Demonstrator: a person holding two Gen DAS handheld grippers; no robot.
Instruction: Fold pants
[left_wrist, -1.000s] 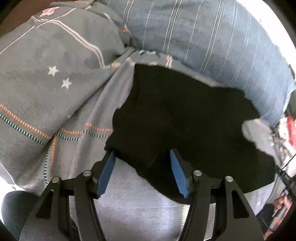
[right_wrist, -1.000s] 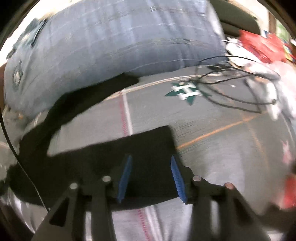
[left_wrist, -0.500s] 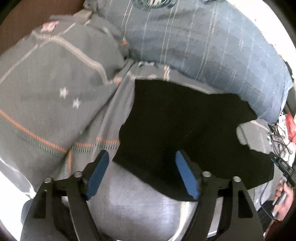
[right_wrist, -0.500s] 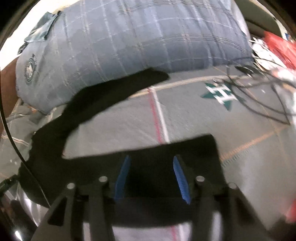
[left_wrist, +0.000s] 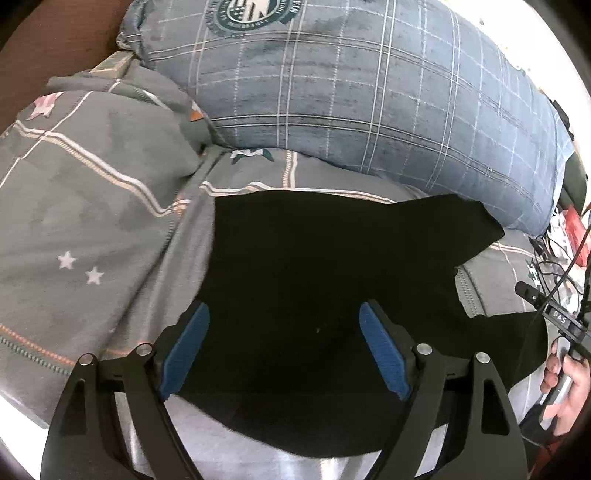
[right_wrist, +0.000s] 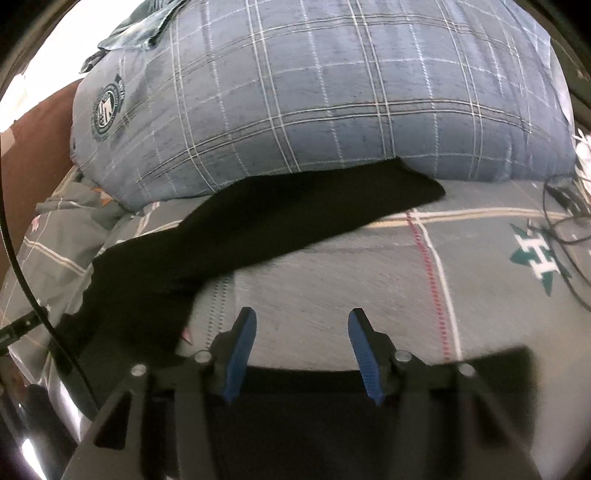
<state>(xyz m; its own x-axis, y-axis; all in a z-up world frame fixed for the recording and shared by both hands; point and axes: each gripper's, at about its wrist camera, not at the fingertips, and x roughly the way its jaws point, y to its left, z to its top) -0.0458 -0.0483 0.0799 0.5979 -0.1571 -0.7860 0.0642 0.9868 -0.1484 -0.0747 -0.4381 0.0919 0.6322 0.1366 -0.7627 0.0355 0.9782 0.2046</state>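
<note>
pants (left_wrist: 314, 266) flat on bedsheet (left_wrist: 110, 206)

Black pants (left_wrist: 325, 266), grey striped bedsheet (right_wrist: 332, 280), blue plaid pillow (right_wrist: 314, 92).

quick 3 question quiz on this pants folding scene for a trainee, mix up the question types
1. True or false: the left tongs are clamped on the black pants.
2. Multiple choice: what lies behind the pants, at the far side of the bed? A) a blue plaid pillow B) a wooden box C) a folded towel
3. Fill in: in the right wrist view, one pant leg stretches toward the ____ .

Key
1. False: the blue pads stand wide apart over the cloth, having just been opening; nothing is pinched.
2. A
3. pillow. The right tongs, also just opening, hang over the grey sheet.
</note>
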